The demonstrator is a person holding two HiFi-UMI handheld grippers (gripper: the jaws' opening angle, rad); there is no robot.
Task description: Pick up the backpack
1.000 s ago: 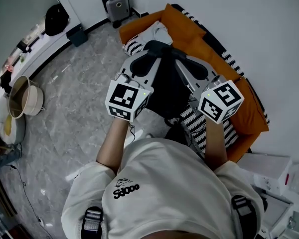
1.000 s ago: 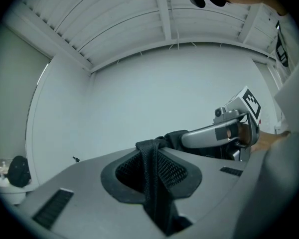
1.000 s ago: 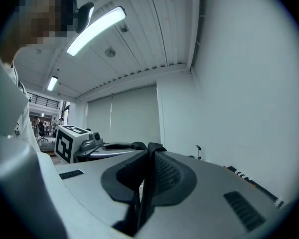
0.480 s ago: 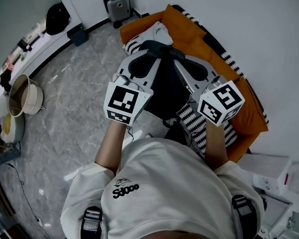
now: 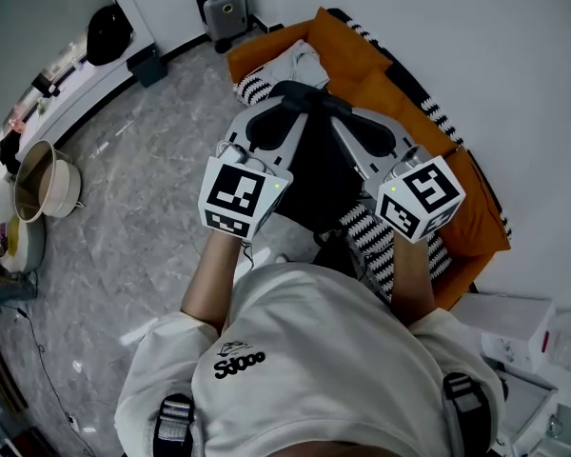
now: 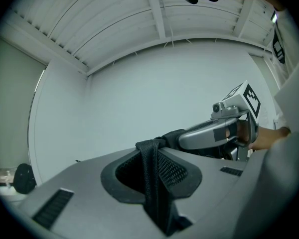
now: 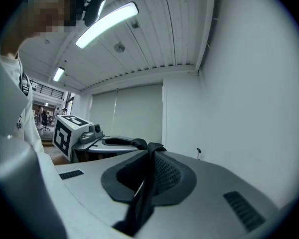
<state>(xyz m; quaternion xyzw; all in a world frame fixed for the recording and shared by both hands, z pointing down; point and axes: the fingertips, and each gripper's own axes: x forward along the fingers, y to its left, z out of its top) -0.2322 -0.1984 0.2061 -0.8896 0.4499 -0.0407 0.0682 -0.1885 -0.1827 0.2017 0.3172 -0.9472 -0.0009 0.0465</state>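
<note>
The black backpack [image 5: 316,174] hangs between my two grippers, over the orange couch [image 5: 471,212]. My left gripper [image 5: 284,112] is shut on a black woven strap [image 6: 155,183], which runs up between its grey jaws. My right gripper [image 5: 350,117] is shut on another black strap [image 7: 145,185]. In the head view the two grippers' tips come together at the pack's top. Both point level. The left gripper view shows the right gripper [image 6: 224,133] beside it. The right gripper view shows the left gripper [image 7: 87,136]. The jaws and the person's arms hide the pack's lower part.
Black-and-white striped cushions [image 5: 392,246] lie on the couch under the pack. A white wall runs along the right. A grey suitcase [image 5: 223,9] and a dark box [image 5: 147,65] stand at the far wall. A tan pot [image 5: 43,190] sits on the marble floor at left.
The left gripper has edged slightly sideways. Both grippers keep their hold on the straps, and the backpack hangs as before.
</note>
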